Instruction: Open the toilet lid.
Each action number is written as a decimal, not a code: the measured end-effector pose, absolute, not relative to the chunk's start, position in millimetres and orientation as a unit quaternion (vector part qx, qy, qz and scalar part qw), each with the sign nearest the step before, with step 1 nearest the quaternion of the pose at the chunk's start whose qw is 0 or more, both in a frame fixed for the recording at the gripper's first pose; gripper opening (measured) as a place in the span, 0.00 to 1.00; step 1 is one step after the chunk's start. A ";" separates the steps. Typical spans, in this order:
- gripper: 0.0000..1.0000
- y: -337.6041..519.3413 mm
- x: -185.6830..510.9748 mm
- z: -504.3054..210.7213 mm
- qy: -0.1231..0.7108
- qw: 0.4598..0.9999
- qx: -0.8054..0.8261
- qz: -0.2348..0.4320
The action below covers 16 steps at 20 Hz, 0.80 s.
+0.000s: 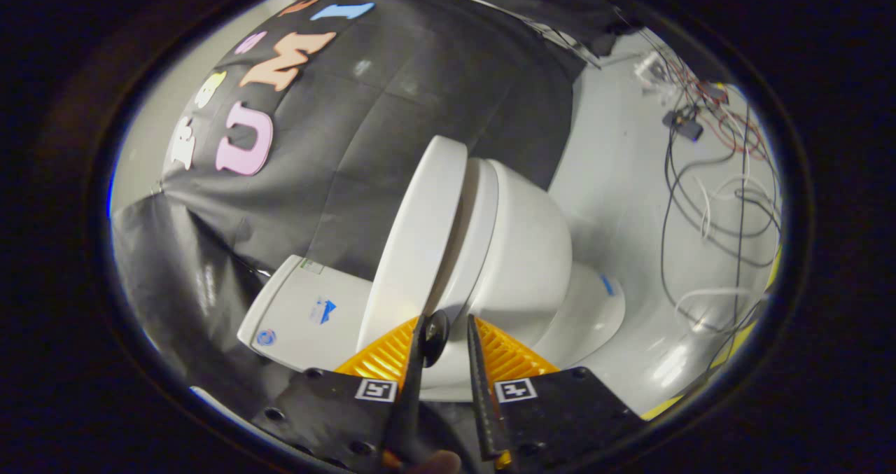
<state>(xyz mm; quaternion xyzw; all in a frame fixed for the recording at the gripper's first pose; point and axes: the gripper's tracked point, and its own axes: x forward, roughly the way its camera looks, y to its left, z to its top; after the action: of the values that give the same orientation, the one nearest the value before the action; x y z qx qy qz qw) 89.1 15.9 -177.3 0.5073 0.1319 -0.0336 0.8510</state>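
The gripper (448, 323) has its fingers (414, 362) close together, pinched on the front edge of the lid (416, 250). The lid stands partly raised, a gap showing between it and the seat (479, 229) of the toilet (532, 264). The tank (301, 313) lies against the cloth wall (420, 96); cables (707, 201) trail over the floor (630, 180) beyond the bowl.

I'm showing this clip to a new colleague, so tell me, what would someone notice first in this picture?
First the glossy white ceramic toilet, just beyond the gripper, its smooth white plastic lid already lifted partway off the seat. The gripper's two fingers sit close together at the lid's near edge, a narrow gap between them. Next, a tangle of black, white and red cables sprawls over the pale floor past the bowl.
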 end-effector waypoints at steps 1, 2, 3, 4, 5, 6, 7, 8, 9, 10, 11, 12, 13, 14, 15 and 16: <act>0.26 15.8 90.9 -180.9 0.136 0.846 0.514 -0.045; 0.14 19.0 94.5 -178.9 0.141 0.844 0.515 -0.046; 0.14 21.5 91.9 -177.9 0.146 0.849 0.506 -0.046; 0.13 20.6 90.8 -178.6 0.152 0.850 0.502 -0.048; 0.13 20.4 90.3 -178.0 0.156 0.850 0.500 -0.051; 0.08 10.2 74.8 -164.1 0.151 0.844 0.511 -0.058; 0.02 20.4 87.0 -174.0 0.164 0.842 0.511 -0.058; 0.01 18.8 87.9 -172.6 0.163 0.839 0.515 -0.067; 0.01 21.2 90.0 -172.8 0.169 0.838 0.513 -0.072; 0.01 21.3 89.5 -172.0 0.169 0.839 0.511 -0.079; 0.01 21.8 89.6 -171.1 0.173 0.840 0.508 -0.084; 0.01 22.3 89.5 -170.4 0.175 0.838 0.508 -0.091; 0.01 22.5 89.7 -168.4 0.179 0.836 0.510 -0.097; 0.01 23.5 89.4 -167.5 0.185 0.833 0.510 -0.104; 0.01 26.2 88.8 -166.1 0.189 0.834 0.507 -0.109; 0.01 26.8 87.9 -162.6 0.189 0.834 0.506 -0.113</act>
<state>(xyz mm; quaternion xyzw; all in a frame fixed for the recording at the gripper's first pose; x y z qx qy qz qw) 87.9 26.8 -162.6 0.5057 0.1890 -0.1126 0.8342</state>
